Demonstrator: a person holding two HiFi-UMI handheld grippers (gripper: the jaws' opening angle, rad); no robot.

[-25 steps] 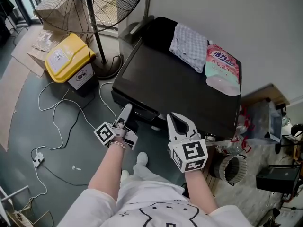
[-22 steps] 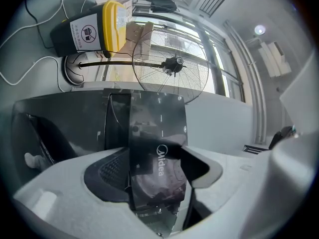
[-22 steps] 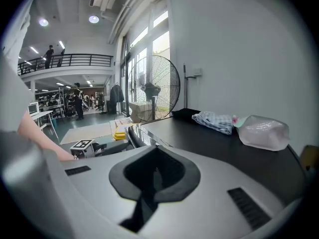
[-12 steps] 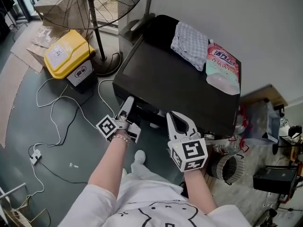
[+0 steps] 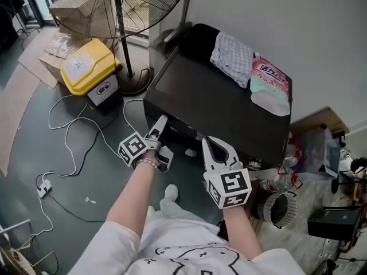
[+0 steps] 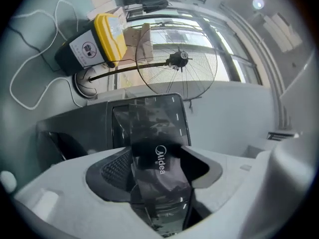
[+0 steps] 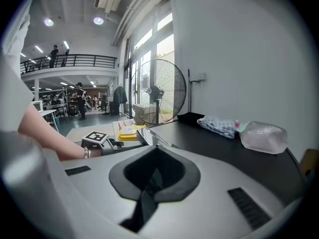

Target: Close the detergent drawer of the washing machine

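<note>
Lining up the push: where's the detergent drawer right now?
Head view, left of centre: the detergent drawer is at the washing machine's front left corner, clamped in the left tongs.

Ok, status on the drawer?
Left gripper shut on drawer front. Right gripper shut, empty, held off. Drawer not yet flush with washer. Nothing seen blocking it.

The detergent drawer (image 6: 149, 123) and washing machine (image 5: 212, 102) are glossy black, the cloth (image 5: 232, 51) matt woven, the pouch (image 5: 268, 87) shiny plastic.
</note>
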